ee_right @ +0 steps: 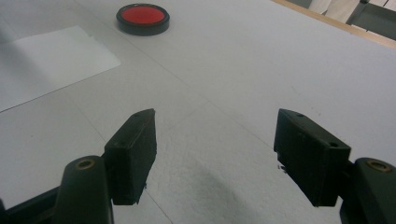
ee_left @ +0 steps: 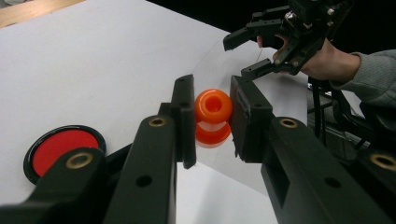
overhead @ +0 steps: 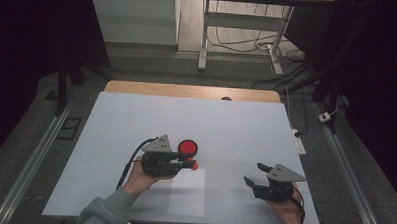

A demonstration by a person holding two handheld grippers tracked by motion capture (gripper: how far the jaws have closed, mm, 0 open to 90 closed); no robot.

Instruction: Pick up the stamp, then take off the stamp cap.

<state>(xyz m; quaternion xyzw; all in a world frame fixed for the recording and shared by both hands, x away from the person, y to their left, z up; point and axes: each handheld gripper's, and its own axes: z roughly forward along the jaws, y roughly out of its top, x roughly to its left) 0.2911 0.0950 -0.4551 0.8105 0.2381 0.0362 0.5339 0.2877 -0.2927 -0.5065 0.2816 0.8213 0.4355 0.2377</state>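
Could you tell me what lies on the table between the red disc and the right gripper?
In the high view, a white paper sheet lies between the red disc and the right gripper; otherwise bare tabletop.

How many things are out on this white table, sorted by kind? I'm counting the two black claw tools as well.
Black grippers: 2, the left gripper and the right gripper
Small orange spool-shaped piece, clamped in the left gripper: 1
Round red disc with a black rim: 1
White paper sheet: 1
Total: 5
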